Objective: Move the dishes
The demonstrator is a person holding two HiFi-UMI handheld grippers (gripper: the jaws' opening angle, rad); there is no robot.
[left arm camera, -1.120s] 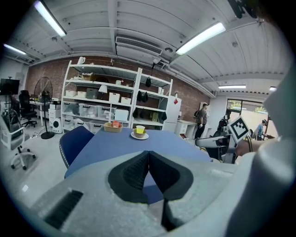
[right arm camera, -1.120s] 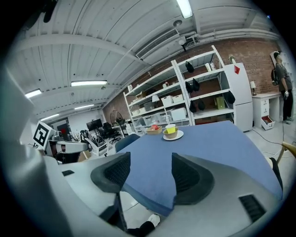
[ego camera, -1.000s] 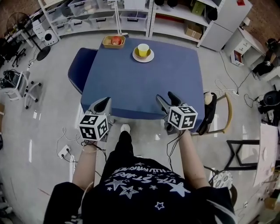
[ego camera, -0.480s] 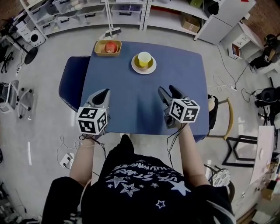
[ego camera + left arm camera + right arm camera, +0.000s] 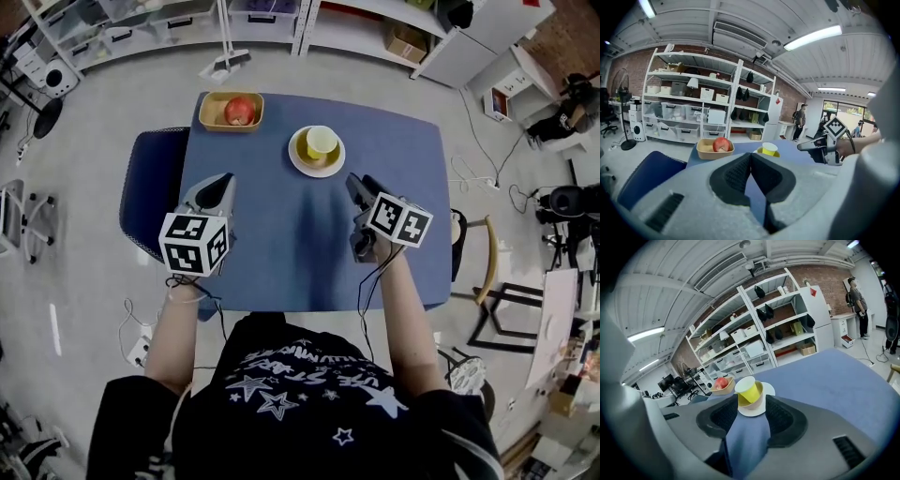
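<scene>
One cup (image 5: 322, 141), one saucer (image 5: 301, 167), one apple (image 5: 241, 110) perhaps

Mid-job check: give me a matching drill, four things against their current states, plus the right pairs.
Things:
1. red apple
2. yellow plastic cup
3. left gripper
4. right gripper

States:
A. jaws apart, nothing between them
B. lying in the tan rectangular tray
C. jaws together, nothing held
D. tilted in the tan bowl on the white round saucer

Pairs: 1-B; 2-D; 3-C; 4-A
</scene>
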